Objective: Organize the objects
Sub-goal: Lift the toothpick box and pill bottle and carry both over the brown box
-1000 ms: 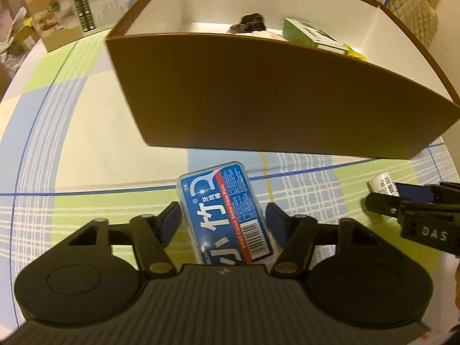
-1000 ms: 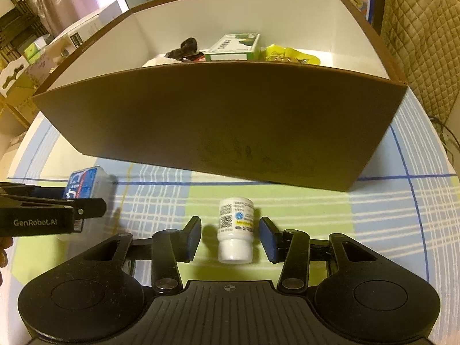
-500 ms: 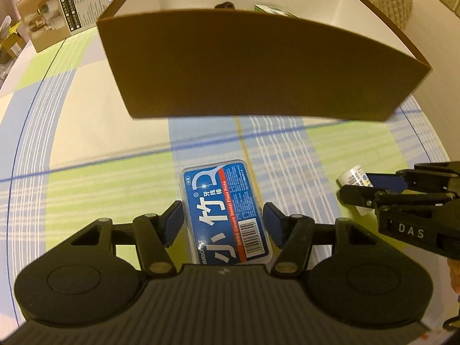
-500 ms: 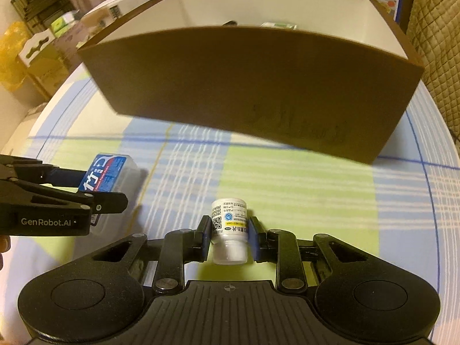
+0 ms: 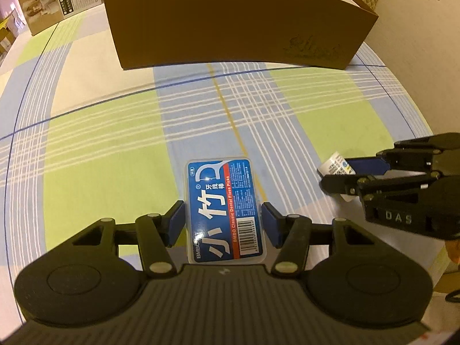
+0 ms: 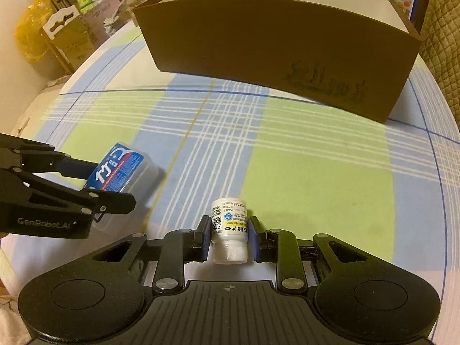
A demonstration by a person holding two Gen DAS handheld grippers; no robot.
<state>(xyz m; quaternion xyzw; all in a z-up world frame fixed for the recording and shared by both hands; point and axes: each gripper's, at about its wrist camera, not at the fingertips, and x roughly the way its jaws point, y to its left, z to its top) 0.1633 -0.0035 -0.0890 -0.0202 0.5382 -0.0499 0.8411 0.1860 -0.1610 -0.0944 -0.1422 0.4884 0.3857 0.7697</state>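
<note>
- Floss pick box [image 5: 225, 211]: flat on checked tablecloth [image 5: 115, 143], between pads of left gripper [image 5: 222, 224]; jaws closing, slight gap at both sides
- White pill bottle [image 6: 229, 234]: clamped by right gripper [image 6: 228, 237], cap toward camera
- Brown cardboard box [image 6: 273, 51]: at far edge, well apart from both

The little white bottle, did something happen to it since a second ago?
Yes. The right gripper shut on the white bottle, and both grippers drew back from the brown box. The left gripper is closing around the blue floss box.
</note>
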